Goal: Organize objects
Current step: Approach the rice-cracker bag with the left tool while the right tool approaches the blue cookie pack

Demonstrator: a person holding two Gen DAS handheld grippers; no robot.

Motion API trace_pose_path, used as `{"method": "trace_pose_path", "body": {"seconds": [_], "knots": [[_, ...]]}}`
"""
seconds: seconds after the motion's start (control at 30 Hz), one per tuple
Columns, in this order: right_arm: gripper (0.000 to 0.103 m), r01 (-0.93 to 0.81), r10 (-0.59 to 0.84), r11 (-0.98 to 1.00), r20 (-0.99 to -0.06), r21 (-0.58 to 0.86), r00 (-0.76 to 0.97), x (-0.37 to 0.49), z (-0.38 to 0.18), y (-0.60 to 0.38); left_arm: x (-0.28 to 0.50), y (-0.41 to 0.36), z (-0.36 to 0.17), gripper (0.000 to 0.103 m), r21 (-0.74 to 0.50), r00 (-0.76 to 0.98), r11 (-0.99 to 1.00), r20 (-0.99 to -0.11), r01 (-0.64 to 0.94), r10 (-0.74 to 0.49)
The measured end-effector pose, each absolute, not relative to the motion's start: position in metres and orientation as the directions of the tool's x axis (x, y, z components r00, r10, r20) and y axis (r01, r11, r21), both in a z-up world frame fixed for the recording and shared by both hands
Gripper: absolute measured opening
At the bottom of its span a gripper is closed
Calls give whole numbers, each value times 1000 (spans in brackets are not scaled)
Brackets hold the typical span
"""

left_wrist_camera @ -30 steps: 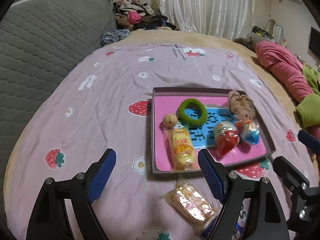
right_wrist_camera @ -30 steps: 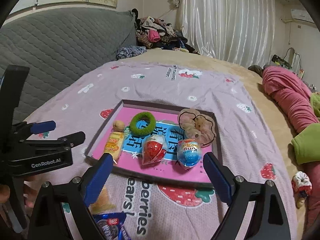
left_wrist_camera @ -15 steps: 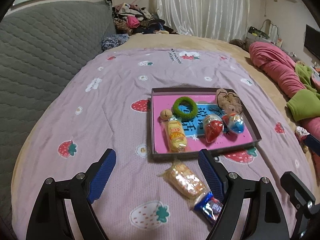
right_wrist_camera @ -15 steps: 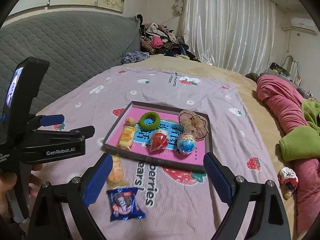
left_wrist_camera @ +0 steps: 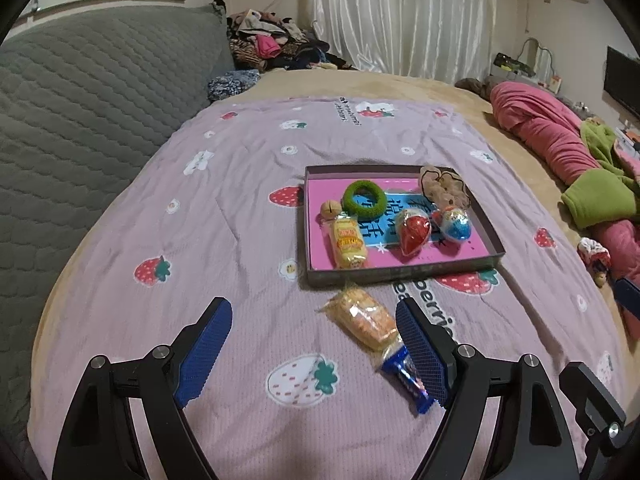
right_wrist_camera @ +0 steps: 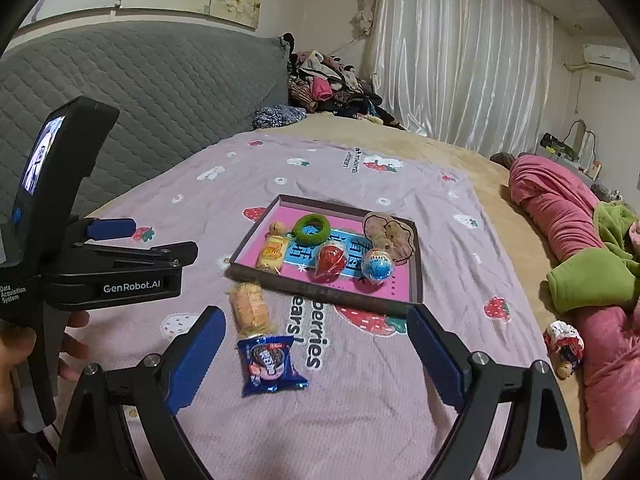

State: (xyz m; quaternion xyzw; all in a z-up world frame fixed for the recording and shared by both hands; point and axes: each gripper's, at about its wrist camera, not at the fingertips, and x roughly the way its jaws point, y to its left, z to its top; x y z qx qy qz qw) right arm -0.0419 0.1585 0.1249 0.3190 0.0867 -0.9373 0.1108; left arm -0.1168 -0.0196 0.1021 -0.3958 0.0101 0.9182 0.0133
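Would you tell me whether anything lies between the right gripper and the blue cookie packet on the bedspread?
Nothing visible does. The blue cookie packet lies flat and uncovered just ahead of the open right gripper; the orange snack pack only touches its far end, toward the tray.

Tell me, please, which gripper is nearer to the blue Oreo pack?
Right, though not by much. The Oreo pack lies just inside the right gripper, beside its left finger. The left gripper has it at the outer edge of its right finger. Both are open.
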Motion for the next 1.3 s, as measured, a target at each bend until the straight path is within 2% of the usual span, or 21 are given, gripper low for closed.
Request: {"method": "trace_pose_path", "body": {"seconds": [0.73,1.3], "knots": [[92,277,-145,-952,-603,-132,-785,24,130,159,-50,-15,121,85,20,-710,-999,-704,-46,19],[92,292,-135,-945,-637,-147,-759,29,102,154,-47,-19,91,85,2,-681,-999,-732,-54,36]]}}
